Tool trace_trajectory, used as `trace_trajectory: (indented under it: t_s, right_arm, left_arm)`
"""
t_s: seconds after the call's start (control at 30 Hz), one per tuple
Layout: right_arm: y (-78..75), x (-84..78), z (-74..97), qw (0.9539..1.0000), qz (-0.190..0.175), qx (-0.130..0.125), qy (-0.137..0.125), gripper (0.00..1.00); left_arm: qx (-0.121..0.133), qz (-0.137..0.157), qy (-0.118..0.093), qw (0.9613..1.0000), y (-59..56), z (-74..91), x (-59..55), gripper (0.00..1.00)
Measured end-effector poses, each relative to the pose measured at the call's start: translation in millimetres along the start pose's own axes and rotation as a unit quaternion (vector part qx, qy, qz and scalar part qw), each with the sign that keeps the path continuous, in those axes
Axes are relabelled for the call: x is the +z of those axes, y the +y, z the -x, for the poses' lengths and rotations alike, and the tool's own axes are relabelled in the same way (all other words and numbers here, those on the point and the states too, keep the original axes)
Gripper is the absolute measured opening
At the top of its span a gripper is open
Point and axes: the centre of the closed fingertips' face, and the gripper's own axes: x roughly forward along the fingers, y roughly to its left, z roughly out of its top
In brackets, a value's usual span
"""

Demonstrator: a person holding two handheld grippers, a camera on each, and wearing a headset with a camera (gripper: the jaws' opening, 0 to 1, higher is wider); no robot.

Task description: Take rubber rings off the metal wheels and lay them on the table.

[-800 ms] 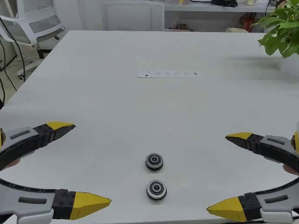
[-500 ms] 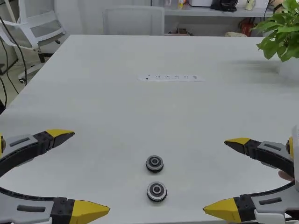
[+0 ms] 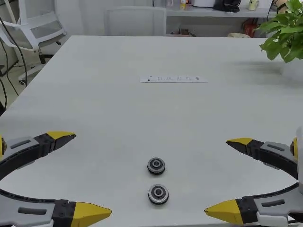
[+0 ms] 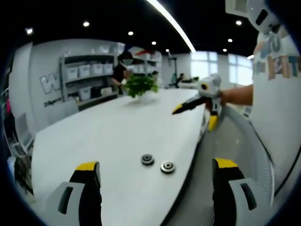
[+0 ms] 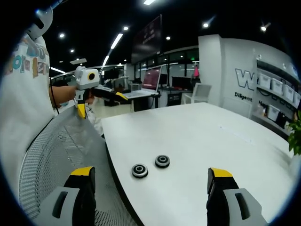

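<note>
Two small metal wheels with black rubber rings lie on the white table near its front edge: the farther wheel (image 3: 156, 165) and the nearer wheel (image 3: 158, 194), a short gap apart. They also appear as the farther wheel (image 4: 147, 159) and nearer wheel (image 4: 167, 166), and as the farther wheel (image 5: 162, 161) and nearer wheel (image 5: 139, 170). My left gripper (image 3: 80, 175) is open at the lower left, well clear of them. My right gripper (image 3: 227, 176) is open at the lower right, equally apart. Both hold nothing.
A white power strip (image 3: 173, 79) lies flat mid-table. A potted green plant (image 3: 284, 29) stands at the far right corner. Chairs (image 3: 135, 20) stand behind the far edge. The table's front edge (image 3: 184, 221) runs just below the nearer wheel.
The head view has shifted slightly. Both grippers stay open in about the same places, and the wheels have not moved.
</note>
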Motion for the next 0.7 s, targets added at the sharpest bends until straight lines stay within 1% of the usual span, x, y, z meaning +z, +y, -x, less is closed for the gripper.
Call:
trace_trajectory:
  t_s: [0.03,0.13,0.2,0.3,0.5,0.6,0.63,0.7]
  right_arm:
    - [0.2,0.6,0.1,1.0000,0.001,0.000,-0.002,0.99]
    - [2.0,2.1,0.8,1.0000,-0.002,0.005,-0.005,0.92]
    - [1.3,1.7,0.8,1.0000,-0.001,0.002,-0.004,0.93]
    - [2.5,0.0,0.9,1.0000,-0.006,0.005,-0.001,0.93]
    - [3.3,-1.4,0.8,1.0000,-0.001,0.006,0.001,0.92]
    - [4.3,-1.6,0.1,1.0000,-0.001,0.008,0.004,0.91]
    - [4.3,-2.5,-0.2,0.9999,-0.003,0.008,0.008,0.91]
    - [4.7,-2.2,-0.5,0.9999,-0.005,0.010,0.008,0.91]
  left_arm:
    - [0.000,0.000,-0.001,1.0000,-0.2,-0.1,0.2,1.00]
    - [-0.005,0.007,-0.005,1.0000,-1.8,-0.4,1.6,1.00]
    - [-0.005,0.008,-0.007,0.9999,-1.1,-0.2,1.8,1.00]
    - [0.000,0.005,-0.006,1.0000,1.1,-0.1,1.5,1.00]
    - [0.008,0.014,-0.012,0.9998,5.4,1.9,3.2,1.00]
    - [0.007,0.011,-0.012,0.9998,5.5,2.1,3.6,1.00]
    - [0.004,0.012,-0.010,0.9999,4.2,1.8,3.2,1.00]
    - [0.003,0.010,-0.007,0.9999,3.4,1.2,2.6,1.00]
